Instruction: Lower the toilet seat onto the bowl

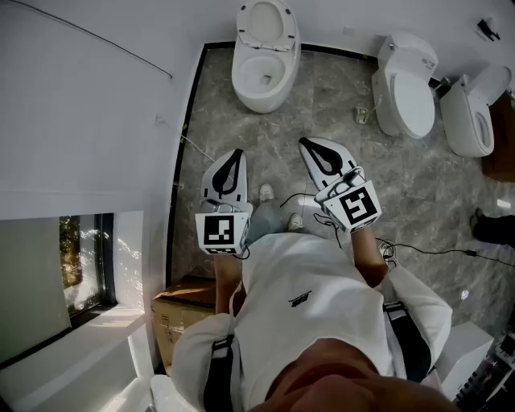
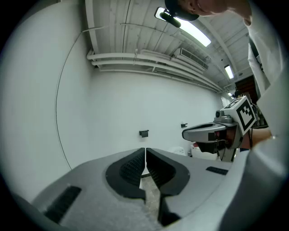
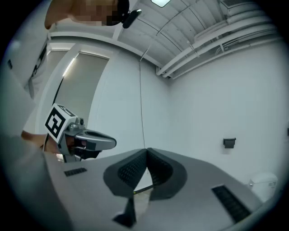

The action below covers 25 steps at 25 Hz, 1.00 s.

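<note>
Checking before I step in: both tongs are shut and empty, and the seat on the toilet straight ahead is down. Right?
No. The head view shows that seat raised above the open bowl. The left tongs and right tongs are shut and empty.

No readable text or numbers, shirt logo [image 1: 299, 299] too small to read
</note>
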Each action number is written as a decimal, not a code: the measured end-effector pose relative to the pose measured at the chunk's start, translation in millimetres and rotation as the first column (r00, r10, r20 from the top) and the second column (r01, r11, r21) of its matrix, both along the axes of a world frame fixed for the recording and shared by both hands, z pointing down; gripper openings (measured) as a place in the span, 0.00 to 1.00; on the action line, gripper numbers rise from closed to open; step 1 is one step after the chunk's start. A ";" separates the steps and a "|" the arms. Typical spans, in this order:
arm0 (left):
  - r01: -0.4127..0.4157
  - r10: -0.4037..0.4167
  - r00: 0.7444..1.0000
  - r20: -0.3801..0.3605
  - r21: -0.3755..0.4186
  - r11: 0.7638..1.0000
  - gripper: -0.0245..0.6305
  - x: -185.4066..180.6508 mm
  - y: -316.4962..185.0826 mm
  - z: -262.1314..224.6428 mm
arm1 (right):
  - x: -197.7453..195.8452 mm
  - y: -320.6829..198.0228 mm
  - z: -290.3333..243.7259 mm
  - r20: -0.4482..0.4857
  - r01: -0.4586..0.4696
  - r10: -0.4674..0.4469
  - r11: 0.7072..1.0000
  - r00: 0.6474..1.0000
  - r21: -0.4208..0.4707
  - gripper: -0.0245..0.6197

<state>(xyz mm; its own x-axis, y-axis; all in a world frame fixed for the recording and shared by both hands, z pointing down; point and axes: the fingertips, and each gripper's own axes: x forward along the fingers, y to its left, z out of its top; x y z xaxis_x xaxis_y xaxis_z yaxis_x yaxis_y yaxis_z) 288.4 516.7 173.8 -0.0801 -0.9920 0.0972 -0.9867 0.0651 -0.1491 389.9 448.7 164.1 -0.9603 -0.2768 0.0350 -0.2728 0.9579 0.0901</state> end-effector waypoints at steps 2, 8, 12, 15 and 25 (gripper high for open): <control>0.002 -0.002 1.000 -0.003 -0.005 1.000 0.09 -4.3 -2.4 2.7 | -5.3 -0.4 -1.3 0.016 0.001 -0.001 1.000 1.000 0.001 0.09; -0.025 0.025 1.000 -0.009 0.001 1.000 0.09 -20.9 -24.4 3.9 | -23.2 -25.1 4.2 0.023 -0.062 0.063 0.998 0.998 -0.012 0.09; -0.048 0.048 0.999 -0.019 -0.009 0.999 0.09 -39.8 -42.5 7.4 | -44.7 -42.4 8.5 0.020 -0.089 0.089 0.996 0.996 -0.021 0.09; -0.075 0.075 0.997 -0.015 -0.009 0.997 0.09 -54.4 -58.0 8.2 | -61.1 -56.7 14.3 0.006 -0.106 0.106 0.994 0.994 -0.028 0.09; -0.134 0.134 0.991 -0.004 -0.007 0.991 0.09 -100.0 -101.8 2.7 | -113.5 -88.4 11.4 -0.018 -0.121 0.121 0.992 0.993 -0.030 0.09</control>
<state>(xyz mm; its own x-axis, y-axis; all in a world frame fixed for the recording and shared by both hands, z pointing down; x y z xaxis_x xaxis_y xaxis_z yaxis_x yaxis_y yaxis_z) 188.3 414.9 176.4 0.0540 -0.9930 0.1046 -0.9870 -0.0690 -0.1454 276.5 360.3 175.5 -0.9191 -0.3893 0.0611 -0.3855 0.9203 0.0661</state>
